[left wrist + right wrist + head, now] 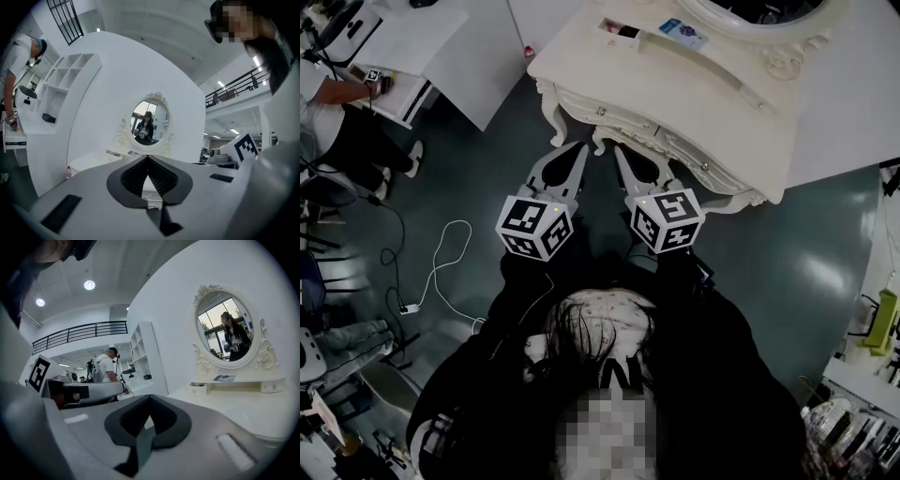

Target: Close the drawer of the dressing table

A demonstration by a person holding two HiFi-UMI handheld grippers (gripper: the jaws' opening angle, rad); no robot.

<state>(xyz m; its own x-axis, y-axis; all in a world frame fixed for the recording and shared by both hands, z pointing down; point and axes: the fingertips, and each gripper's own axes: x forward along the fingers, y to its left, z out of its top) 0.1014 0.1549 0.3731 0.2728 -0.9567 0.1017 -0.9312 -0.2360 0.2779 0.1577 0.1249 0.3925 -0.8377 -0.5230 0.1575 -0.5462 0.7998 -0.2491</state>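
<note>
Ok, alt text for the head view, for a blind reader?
From above, a person in dark clothes aims the left gripper and right gripper, both white with marker cubes and jaws shut, at the front of an ornate white dressing table; a white cable lies on the grey floor.

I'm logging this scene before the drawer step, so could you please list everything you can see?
Dressing table: one, white, ahead of the grippers.
Mirror: one, oval, white ornate frame, on the table.
Card: one, blue and white, on the shelf under the mirror.
Cable: one, white, on the floor at left.
Shelf unit: one, white, left of the table.
Other person: one, white top, at a desk far left.
Left gripper: one, white with black pads, shut and empty, near the table's front.
Right gripper: one, same colours, shut and empty, beside the left.
</note>
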